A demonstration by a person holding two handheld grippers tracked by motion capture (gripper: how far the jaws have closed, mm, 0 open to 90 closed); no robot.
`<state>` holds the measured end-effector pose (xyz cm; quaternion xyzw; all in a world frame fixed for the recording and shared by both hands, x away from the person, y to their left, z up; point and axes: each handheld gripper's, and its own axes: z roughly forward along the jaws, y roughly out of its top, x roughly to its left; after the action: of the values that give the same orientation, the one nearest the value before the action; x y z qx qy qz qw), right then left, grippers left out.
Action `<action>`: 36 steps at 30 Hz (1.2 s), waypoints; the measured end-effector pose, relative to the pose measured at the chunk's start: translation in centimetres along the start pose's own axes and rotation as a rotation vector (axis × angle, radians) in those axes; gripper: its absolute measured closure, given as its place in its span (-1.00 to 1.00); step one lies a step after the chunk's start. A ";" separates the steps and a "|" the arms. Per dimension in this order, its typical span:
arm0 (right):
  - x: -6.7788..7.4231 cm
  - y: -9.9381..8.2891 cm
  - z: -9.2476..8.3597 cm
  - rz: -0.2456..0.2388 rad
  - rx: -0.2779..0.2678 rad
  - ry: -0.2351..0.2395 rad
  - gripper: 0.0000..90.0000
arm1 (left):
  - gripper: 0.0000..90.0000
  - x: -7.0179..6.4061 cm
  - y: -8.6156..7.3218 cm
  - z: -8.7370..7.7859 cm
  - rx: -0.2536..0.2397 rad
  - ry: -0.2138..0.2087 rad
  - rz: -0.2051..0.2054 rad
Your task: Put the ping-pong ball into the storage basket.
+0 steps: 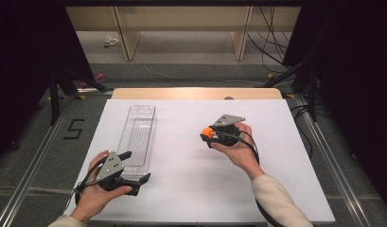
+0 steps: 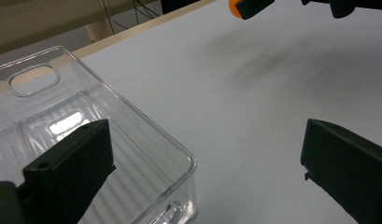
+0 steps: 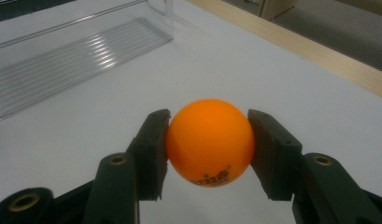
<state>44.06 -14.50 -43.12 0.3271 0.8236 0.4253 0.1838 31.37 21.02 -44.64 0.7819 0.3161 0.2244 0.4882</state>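
Your right gripper [image 3: 208,140] clamps the orange ball [image 3: 210,141] above bare white table [image 1: 191,184] — the clear tray [image 1: 138,137] well apart. Your left gripper [image 2: 202,168] gapes wide, empty, one jaw over the tray's near corner.

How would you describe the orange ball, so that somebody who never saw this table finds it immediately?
Start from the white table and go to its right half, away from the long clear tray on the left. There the right gripper is shut on the orange ball, one black jaw on each side. It is the only round, brightly coloured thing there, with small print near its bottom.
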 end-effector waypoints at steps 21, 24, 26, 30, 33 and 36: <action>0.5 0.7 0.6 -0.012 -0.010 0.012 0.14 | -0.95 0.0 0.0 0.0 -0.001 -0.001 0.002; 0.6 0.9 0.7 -0.014 -0.010 0.014 0.14 | -0.95 0.0 0.0 0.0 -0.001 -0.002 -0.001; 0.7 1.0 0.8 -0.016 -0.014 0.016 0.14 | -0.95 0.0 0.0 0.0 -0.001 -0.002 -0.001; 0.9 1.3 1.0 -0.017 -0.017 0.020 0.14 | -0.95 0.0 0.0 0.0 -0.002 -0.002 -0.001; 1.0 1.5 1.1 -0.019 -0.023 0.021 0.14 | -0.95 0.0 0.0 0.0 -0.003 -0.002 -0.001; 1.1 1.7 1.3 -0.021 -0.025 0.024 0.14 | -0.95 0.0 0.0 0.0 -0.004 -0.001 -0.001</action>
<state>44.69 -12.24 -42.50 0.3110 0.8239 0.4373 0.1822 31.35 20.99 -44.61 0.7809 0.3158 0.2243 0.4900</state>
